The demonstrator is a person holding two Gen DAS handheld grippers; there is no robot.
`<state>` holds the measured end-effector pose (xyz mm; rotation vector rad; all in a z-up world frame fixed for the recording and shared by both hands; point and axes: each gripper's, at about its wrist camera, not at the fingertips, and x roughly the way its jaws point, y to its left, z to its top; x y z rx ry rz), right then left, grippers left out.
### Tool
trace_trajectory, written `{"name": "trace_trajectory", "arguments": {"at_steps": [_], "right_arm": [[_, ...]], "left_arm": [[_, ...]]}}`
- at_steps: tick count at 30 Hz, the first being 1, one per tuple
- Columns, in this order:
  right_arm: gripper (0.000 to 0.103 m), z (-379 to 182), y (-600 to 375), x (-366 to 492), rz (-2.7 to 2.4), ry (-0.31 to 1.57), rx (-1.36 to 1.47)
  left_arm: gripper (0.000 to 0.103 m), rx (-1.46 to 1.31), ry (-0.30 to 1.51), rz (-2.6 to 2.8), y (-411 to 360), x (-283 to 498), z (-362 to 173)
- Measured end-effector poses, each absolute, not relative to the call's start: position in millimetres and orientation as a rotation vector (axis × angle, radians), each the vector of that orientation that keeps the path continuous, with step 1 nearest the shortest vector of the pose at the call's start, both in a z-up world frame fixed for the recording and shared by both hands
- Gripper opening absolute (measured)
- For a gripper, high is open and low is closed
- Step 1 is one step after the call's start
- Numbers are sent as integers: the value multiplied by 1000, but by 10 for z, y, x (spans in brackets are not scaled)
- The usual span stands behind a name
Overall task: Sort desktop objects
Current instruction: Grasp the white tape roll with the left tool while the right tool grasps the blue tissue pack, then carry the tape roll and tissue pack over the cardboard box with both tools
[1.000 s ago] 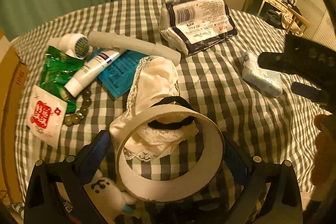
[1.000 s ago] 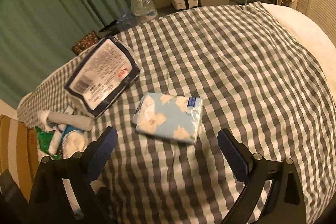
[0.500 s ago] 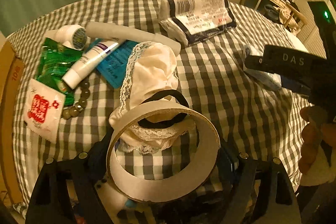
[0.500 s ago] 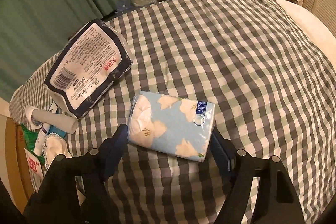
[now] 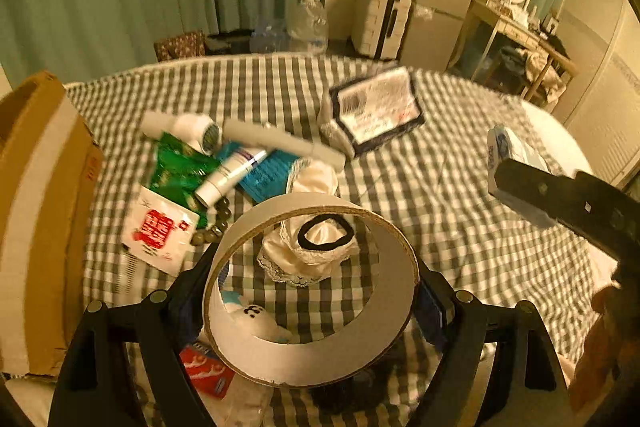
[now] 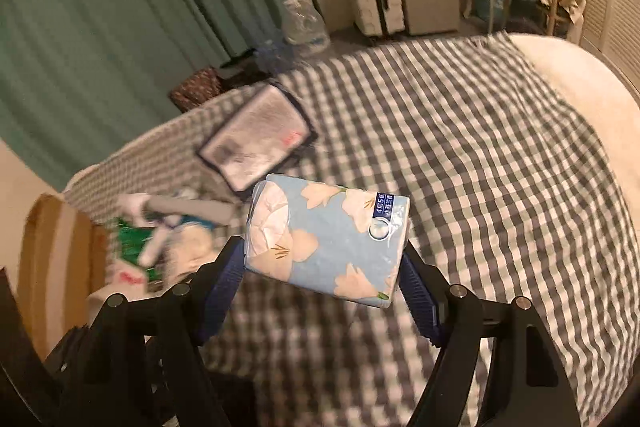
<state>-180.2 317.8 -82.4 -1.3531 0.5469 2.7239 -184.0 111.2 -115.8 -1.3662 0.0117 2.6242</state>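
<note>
My left gripper (image 5: pixel 314 291) is shut on a wide cardboard tape ring (image 5: pixel 320 359), held off the checked cloth (image 5: pixel 440 227) with a pad on each outer side. Seen through the ring are a white lace cloth (image 5: pixel 296 263) and a black hair tie (image 5: pixel 326 233) lying on it. My right gripper (image 6: pixel 322 263) is shut on a light-blue flowered tissue pack (image 6: pixel 328 239), which hangs above the cloth (image 6: pixel 480 167). In the left wrist view that pack (image 5: pixel 508 151) shows at the right, behind a black finger (image 5: pixel 560 199) of the right gripper.
A cardboard box (image 5: pixel 36 211) stands at the left edge. Beside it lie a green packet (image 5: pixel 180 167), a white tube (image 5: pixel 228 175), a red-and-white sachet (image 5: pixel 160 231), beads (image 5: pixel 212 227) and a white cylinder (image 5: pixel 280 143). A large dark-edged tissue pack (image 5: pixel 376 111) lies farther back.
Both grippers closed, the left on the cardboard ring and the right on the blue tissue pack. Both then rose, lifting their loads off the cloth.
</note>
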Motion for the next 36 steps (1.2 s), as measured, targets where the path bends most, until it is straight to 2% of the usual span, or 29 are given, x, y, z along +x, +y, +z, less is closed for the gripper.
{"name": "trace_trajectory", "arguments": {"at_steps": [14, 24, 36], "right_arm": [[74, 209, 2762, -917, 2915, 447, -1146], [74, 647, 2441, -634, 3008, 343, -1039], [74, 889, 2028, -599, 3069, 233, -1021]], "left_arm": [[86, -1118, -73, 2731, 925, -1289, -302], [86, -1008, -101, 2807, 727, -1065, 107], [86, -973, -206, 2901, 142, -1037, 265]]}}
